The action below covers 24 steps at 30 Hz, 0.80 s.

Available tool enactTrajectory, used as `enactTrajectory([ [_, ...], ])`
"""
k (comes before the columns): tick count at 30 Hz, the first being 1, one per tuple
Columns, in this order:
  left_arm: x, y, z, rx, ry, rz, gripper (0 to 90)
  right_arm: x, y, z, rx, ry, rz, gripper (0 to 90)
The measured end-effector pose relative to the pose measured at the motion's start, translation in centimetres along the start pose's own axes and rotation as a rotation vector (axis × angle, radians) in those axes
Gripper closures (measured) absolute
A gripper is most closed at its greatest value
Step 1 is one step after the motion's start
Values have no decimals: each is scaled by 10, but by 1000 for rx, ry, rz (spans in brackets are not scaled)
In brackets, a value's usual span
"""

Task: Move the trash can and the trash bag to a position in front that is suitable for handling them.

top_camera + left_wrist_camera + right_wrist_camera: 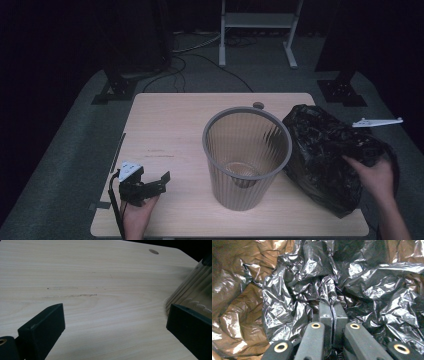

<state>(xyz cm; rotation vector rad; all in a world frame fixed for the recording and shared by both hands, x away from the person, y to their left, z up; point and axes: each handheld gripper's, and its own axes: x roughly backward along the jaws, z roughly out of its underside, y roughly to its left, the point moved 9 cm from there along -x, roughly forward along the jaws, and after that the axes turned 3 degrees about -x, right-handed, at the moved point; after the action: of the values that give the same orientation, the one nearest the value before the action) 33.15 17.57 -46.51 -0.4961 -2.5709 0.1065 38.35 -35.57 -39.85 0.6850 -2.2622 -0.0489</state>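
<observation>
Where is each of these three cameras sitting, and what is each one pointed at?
High view: above the person's side, looking forward and down on the table, bin and black bag; both hands enter from below.
Left gripper view: rides the left gripper, facing across the wood; its open jaws show.
Right gripper view: rides the right gripper, jaws shut on the bag.
Shared: high and left gripper views both show the bin.

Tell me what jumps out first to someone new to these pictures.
The ribbed grey bin stands upright mid-table, open and see-through. Right of it lies a big crumpled black bag, with the right claw shut on a fold of its plastic. At the table's near left corner the left claw waits open, holding nothing.
</observation>
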Motion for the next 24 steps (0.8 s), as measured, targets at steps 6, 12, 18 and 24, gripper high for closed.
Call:
enactTrajectory([
  [6,4,1,-2,1,-11,2,9,46,6,-31,25,-62,7,898],
  [12,6,1,-4,8,-21,6,9,93,18,-63,45,-130,-15,898],
  [18,8,1,-6,13,-29,10,9,133,30,-89,55,-189,-47,898],
  [24,8,1,-7,13,-33,13,9,168,43,-109,59,-247,-130,897],
])
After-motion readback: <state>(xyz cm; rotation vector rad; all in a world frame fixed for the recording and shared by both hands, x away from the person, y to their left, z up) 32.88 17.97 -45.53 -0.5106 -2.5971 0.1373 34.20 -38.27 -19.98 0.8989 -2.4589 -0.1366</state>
